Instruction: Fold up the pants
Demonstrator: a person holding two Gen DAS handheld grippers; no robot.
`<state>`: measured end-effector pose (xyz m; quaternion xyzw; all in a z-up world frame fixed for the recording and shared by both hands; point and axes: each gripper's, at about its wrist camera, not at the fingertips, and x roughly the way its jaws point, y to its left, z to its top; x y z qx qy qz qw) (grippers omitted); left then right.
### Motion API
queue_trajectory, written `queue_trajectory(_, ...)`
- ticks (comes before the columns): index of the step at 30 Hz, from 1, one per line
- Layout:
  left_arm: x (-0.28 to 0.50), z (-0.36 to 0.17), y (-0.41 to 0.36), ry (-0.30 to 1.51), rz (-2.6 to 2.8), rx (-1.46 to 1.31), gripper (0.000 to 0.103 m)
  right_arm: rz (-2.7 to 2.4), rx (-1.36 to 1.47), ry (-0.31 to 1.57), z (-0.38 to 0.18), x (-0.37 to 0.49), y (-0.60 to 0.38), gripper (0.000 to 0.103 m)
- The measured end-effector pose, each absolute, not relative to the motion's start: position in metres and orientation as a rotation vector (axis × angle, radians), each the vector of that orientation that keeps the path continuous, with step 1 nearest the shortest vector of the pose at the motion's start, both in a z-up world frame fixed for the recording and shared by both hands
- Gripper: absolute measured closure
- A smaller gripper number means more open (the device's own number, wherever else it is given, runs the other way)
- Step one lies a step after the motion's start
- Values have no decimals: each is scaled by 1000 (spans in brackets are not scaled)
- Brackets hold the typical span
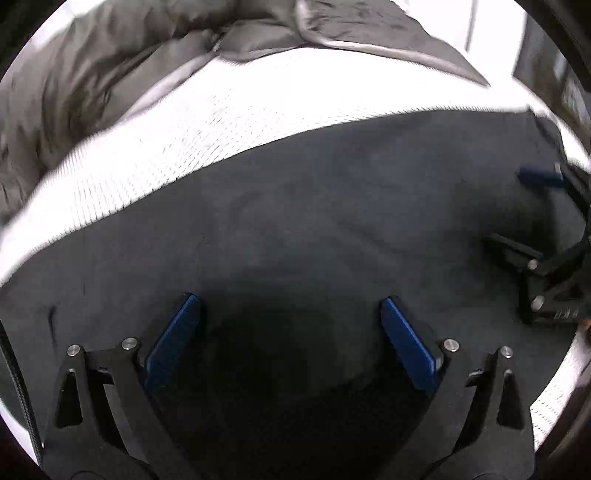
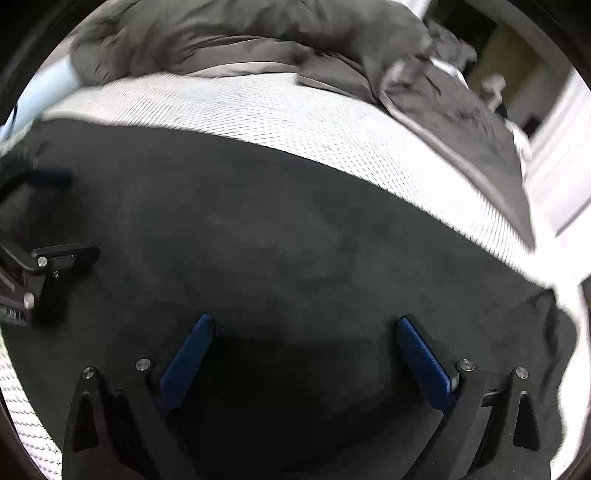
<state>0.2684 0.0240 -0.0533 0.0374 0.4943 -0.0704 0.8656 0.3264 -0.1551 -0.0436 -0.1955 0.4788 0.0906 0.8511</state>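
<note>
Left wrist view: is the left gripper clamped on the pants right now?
No. The left gripper has its blue pads spread wide apart above the dark pants, with no fabric pinched between them.

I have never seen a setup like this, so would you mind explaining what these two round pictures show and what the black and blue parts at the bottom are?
Each picture comes from a wide-angle camera fixed on a hand-held gripper, looking forward along its two fingers. A person carries one gripper in each hand; there is no robot arm.

In the left wrist view, the black frame with blue pads at the bottom is the left gripper. In the right wrist view it is the right gripper. Each also appears at the edge of the other's picture.

Both have their jaws spread wide and hold nothing. They hover over the dark pants, which lie spread fairly flat on a white textured bed sheet. Behind it a rumpled grey duvet is bunched up.

The pictures are somewhat blurred, so I cannot tell whether the pads touch the cloth.
</note>
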Motion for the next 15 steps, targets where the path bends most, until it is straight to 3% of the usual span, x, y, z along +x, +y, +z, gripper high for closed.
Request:
queue_trajectory(4, 266, -55, 68, 1022, 11, 66, 0, -70, -386, 1005, -40, 340, -221, 2)
queue_trajectory(8, 253, -53, 93, 998, 49, -11, 2, -101, -187, 1033, -37, 348, -267, 2)
queue_trajectory(10, 248, -45, 90, 986, 46, -13, 7, -107, -219, 1015, -29, 348, -256, 2)
queue_trajectory(15, 250, -22, 71, 937, -80, -57, 7, 95, -226, 945, -10, 346, -188, 2)
